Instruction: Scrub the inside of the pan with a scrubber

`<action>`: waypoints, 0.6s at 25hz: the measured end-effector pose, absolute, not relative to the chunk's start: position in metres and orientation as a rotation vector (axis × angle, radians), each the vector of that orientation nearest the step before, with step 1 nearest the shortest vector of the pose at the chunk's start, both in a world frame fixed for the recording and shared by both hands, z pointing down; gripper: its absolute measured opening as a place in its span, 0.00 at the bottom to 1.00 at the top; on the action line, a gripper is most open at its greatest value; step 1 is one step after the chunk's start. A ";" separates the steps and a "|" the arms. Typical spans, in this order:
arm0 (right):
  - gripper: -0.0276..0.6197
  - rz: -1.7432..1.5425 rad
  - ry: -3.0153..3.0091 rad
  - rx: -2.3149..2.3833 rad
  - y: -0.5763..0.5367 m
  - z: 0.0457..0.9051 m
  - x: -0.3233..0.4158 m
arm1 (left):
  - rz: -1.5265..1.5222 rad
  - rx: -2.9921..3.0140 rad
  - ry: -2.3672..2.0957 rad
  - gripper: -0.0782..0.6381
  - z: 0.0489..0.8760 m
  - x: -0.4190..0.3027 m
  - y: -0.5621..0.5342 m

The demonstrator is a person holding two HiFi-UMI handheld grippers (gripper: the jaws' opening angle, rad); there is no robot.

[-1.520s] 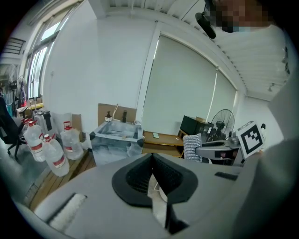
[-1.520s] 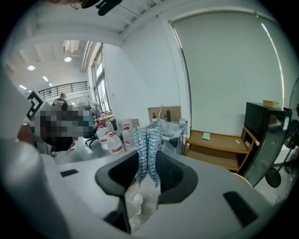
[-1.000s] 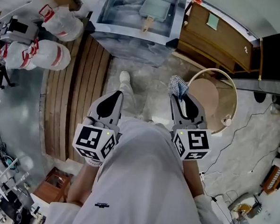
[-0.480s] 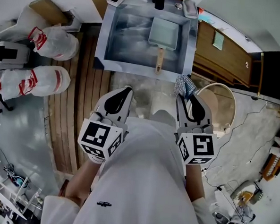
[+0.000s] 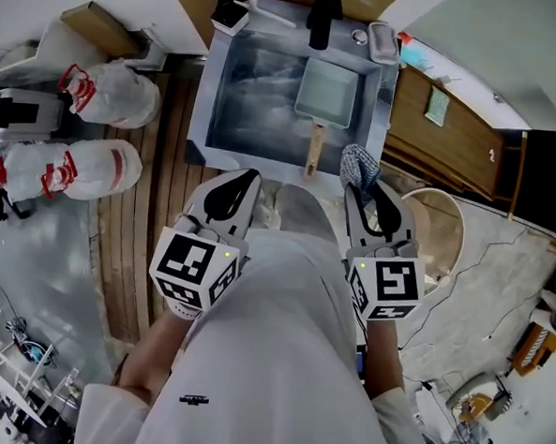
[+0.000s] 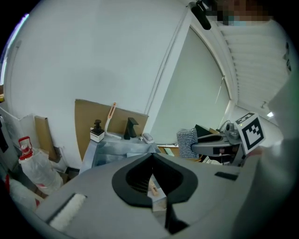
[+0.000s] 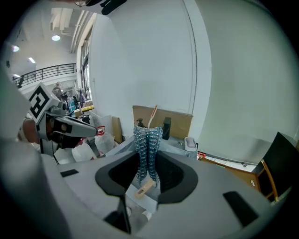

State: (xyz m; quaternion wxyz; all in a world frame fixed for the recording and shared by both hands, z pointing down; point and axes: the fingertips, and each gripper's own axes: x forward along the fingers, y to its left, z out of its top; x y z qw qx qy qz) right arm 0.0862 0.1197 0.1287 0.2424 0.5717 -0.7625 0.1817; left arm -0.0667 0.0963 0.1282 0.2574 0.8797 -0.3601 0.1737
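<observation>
A square pale-green pan with a wooden handle lies in the steel sink ahead of me. My right gripper is shut on a blue-grey knitted scrubber, held over the sink's near right corner. In the right gripper view the scrubber stands upright between the jaws, with the pan handle showing below it. My left gripper is shut with nothing in it, just short of the sink's near edge. In the left gripper view its jaws meet tip to tip.
A black faucet, a soap bottle and a small dish line the sink's far rim. White tied bags lie on the floor at left. A wooden cabinet and a round tub stand at right.
The sink and pan have come closer and lower in the head view as the person stepped toward them. Both grippers stayed shut, the right one still on the scrubber.
</observation>
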 end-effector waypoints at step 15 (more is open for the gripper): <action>0.22 0.326 -2.084 1.241 0.008 0.195 0.101 | 0.570 2.285 -1.018 0.12 0.176 -0.026 0.031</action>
